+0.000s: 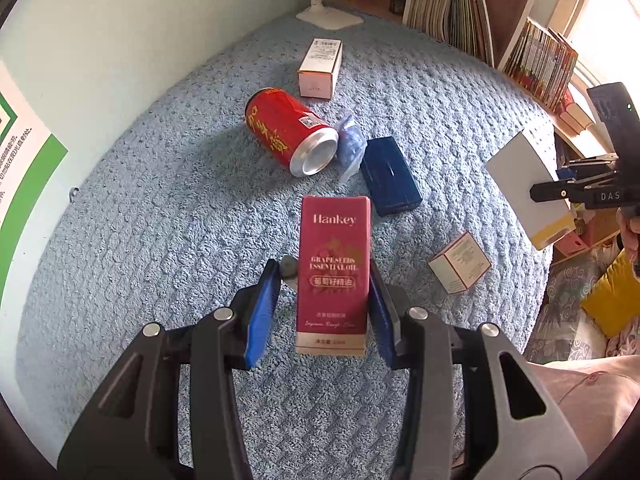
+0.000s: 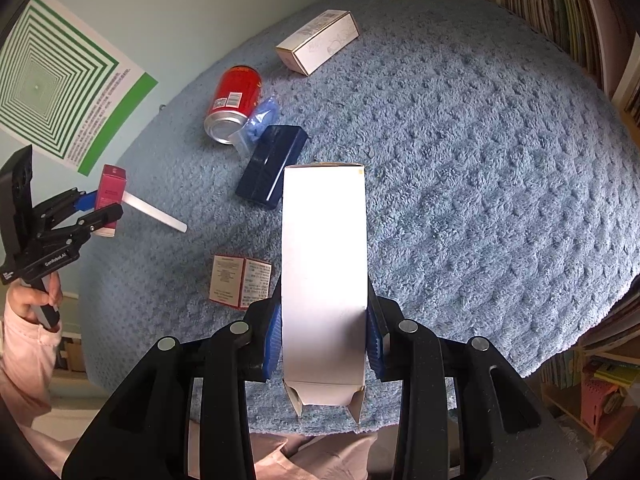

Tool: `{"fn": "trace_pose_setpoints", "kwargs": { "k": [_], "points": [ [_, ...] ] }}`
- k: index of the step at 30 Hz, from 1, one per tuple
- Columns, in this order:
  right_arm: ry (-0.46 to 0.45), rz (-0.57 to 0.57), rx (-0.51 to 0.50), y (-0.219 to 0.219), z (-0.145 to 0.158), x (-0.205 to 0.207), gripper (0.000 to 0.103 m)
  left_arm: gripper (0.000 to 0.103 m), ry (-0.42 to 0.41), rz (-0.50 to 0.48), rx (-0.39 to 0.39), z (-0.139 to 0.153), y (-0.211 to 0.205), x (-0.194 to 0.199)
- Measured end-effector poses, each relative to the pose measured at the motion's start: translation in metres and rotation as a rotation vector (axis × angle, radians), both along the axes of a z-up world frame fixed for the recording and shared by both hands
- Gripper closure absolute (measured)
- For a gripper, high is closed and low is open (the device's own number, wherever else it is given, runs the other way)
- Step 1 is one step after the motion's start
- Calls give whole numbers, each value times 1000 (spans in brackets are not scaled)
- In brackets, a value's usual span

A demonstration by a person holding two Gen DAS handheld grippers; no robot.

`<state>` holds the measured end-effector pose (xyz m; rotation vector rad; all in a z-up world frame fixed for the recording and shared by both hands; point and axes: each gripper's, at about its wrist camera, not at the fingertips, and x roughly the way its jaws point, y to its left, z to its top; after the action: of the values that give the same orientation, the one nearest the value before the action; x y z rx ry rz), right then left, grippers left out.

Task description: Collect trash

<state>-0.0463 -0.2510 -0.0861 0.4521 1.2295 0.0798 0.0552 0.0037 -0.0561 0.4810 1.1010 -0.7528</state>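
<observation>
Blue fleece bedspread (image 1: pixel 140 260), litter scattered — left gripper (image 1: pixel 324 312) straddles a red carton (image 1: pixel 333 276), one pad off its side, grip uncertain. Right gripper (image 2: pixel 324 340) pinches a white carton (image 2: pixel 324 272): light, crushable — hold broad faces. Can (image 1: pixel 290 132) at 11 o'clock.

can (image 1: pixel 291 132) lies on the blanket (image 1: pixel 160 220), plastic bag (image 1: pixel 350 146) between it and the dark box (image 1: pixel 390 176).

A blue fleece-covered table (image 2: pixel 480 160) bears a red can (image 2: pixel 232 102), plastic bag (image 2: pixel 260 118), navy case (image 2: pixel 272 164) and two cartons (image 2: pixel 320 40) (image 2: pixel 240 286).
</observation>
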Motion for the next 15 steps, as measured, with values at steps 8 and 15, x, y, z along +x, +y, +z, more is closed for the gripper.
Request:
{"fn": "trace_pose_setpoints", "kwargs": {
  "k": [8,15],
  "points": [
    [16,27,-3,6,-9,12,68,63,11,12,14,-10,-1,-2],
    [49,61,-42,18,-28,12,28,14,13,75,121,-36,27,-12]
  ]
}}
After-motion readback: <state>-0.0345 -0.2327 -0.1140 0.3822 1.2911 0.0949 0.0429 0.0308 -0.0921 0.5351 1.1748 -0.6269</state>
